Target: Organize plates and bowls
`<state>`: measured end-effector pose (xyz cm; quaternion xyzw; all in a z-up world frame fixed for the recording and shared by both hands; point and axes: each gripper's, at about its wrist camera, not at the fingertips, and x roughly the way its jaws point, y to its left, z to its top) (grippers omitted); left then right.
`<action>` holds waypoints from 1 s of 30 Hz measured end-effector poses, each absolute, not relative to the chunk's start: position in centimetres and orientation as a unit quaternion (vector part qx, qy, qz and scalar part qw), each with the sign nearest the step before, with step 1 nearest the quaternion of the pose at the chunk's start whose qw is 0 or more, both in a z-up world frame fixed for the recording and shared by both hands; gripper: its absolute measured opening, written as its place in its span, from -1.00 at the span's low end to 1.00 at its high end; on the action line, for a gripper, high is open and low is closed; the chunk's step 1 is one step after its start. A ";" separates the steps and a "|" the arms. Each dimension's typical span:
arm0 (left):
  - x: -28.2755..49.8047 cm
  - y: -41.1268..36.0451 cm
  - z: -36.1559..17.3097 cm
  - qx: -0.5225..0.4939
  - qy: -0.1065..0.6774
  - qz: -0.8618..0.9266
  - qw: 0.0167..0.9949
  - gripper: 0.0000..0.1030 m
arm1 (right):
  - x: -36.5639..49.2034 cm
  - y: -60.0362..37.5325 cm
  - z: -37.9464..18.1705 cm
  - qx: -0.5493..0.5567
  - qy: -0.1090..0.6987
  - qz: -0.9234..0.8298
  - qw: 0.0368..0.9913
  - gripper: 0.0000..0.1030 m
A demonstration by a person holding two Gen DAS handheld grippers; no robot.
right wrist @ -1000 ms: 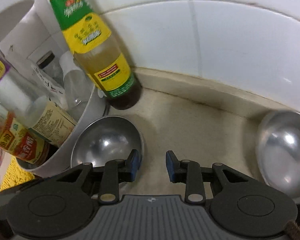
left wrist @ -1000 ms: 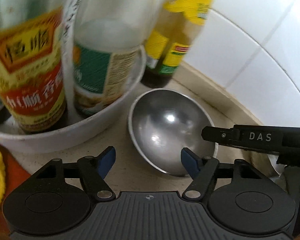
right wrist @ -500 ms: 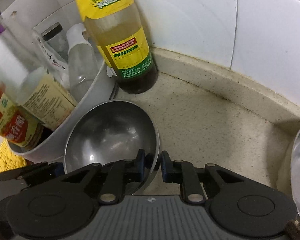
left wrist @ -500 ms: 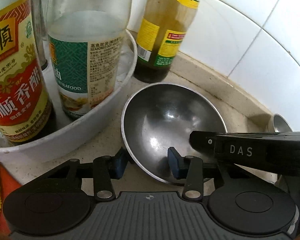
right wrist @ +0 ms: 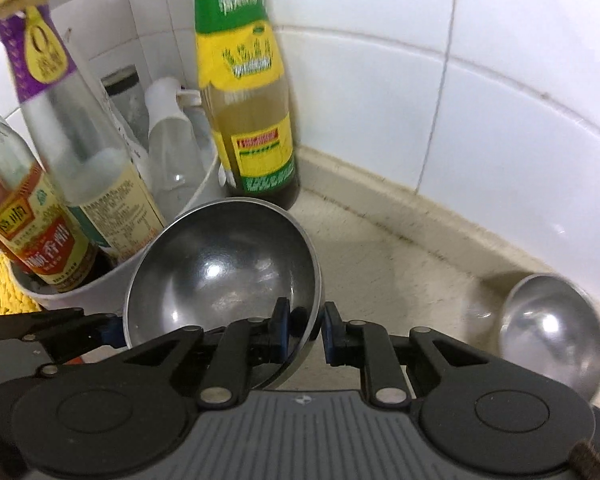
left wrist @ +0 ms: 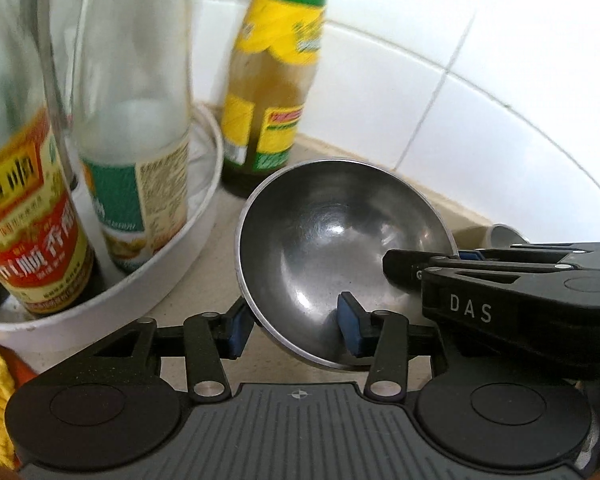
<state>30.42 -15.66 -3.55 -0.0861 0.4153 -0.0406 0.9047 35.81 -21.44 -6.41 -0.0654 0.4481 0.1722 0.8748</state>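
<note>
While pinched at rim by both grippers, steel bowl (left wrist: 340,240) tilted, empty, lifted above beige counter (right wrist: 380,256). Left gripper (left wrist: 296,330) clamped on near rim after slight reopening; right gripper (right wrist: 304,330) pressed tight on opposite rim. Beside it, white tub (left wrist: 188,264) packed with sauce bottles. Green-yellow bottle (right wrist: 252,120) outside tub. Second steel bowl (right wrist: 552,332) apart, empty.
</note>
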 end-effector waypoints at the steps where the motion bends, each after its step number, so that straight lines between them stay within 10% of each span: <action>1: 30.2 -15.9 -3.2 -0.083 0.412 -0.046 0.906 0.04 | 35.4 -21.6 -5.9 -0.066 0.443 0.167 0.878 -0.69; 30: 24.3 -21.3 -3.0 0.012 0.429 -0.222 0.876 0.09 | 24.7 -27.1 -3.7 -0.008 0.461 0.003 0.887 -0.69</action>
